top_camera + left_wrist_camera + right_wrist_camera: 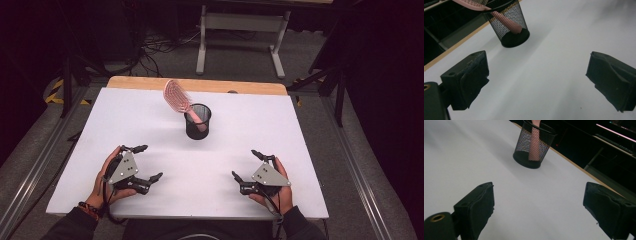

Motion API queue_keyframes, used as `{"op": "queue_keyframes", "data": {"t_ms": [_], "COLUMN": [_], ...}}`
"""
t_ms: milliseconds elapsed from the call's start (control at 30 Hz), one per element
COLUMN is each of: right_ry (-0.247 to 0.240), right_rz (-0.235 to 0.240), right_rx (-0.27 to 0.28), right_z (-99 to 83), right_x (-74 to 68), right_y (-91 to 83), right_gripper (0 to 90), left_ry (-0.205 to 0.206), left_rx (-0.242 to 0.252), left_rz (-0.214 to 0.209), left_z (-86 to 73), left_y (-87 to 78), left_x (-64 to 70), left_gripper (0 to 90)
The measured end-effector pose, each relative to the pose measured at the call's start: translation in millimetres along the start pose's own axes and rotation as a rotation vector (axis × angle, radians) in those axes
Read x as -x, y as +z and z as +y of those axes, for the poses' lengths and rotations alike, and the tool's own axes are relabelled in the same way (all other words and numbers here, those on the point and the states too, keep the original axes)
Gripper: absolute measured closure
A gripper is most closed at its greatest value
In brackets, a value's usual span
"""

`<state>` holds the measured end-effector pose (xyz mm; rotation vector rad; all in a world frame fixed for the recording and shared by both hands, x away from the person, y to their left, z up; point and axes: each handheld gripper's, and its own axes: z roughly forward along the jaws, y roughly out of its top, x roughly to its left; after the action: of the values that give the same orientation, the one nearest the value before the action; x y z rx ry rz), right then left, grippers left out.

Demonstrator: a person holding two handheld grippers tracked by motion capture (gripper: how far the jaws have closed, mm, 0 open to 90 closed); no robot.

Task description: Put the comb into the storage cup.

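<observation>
A black mesh cup (198, 121) stands upright near the middle of the white table (150, 115). A pink hairbrush (178, 96) sits handle-down in it, its head leaning out to the upper left. The left gripper view has the cup (510, 27) ahead with the brush handle (507, 22) inside it. The cup (532, 145) stands ahead in the right gripper view too. My left gripper (147, 162) rests open near the front left. My right gripper (247, 164) is open at the front right. Both hold nothing.
A wooden strip (200, 85) runs along the table's far edge. Beyond it stands a white table frame (240, 30) on a grey floor with cables. Dark stands flank the table on both sides.
</observation>
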<state>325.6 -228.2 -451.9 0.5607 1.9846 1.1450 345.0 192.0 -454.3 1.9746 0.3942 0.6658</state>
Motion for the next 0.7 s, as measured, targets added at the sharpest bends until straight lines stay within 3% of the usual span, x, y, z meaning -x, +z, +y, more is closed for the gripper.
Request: {"op": "queue_keyframes", "data": {"t_ms": [267,700], "right_ry": [0.001,0.035], "right_rz": [-0.014,-0.033], "right_rx": [0.003,0.009], "right_z": [-0.1,-3.1], "right_x": [-0.4,5.2], "right_y": [-0.7,-2.4], "right_gripper": [10.8,10.3], "left_ry": [-0.008,-0.094], "left_rx": [-0.021,-0.012], "left_rz": [0.028,0.049], "left_z": [-8.9,-20.9], "left_y": [-7.4,-20.8], "left_x": [0.0,-3.9], "left_gripper": [4.3,4.3]}}
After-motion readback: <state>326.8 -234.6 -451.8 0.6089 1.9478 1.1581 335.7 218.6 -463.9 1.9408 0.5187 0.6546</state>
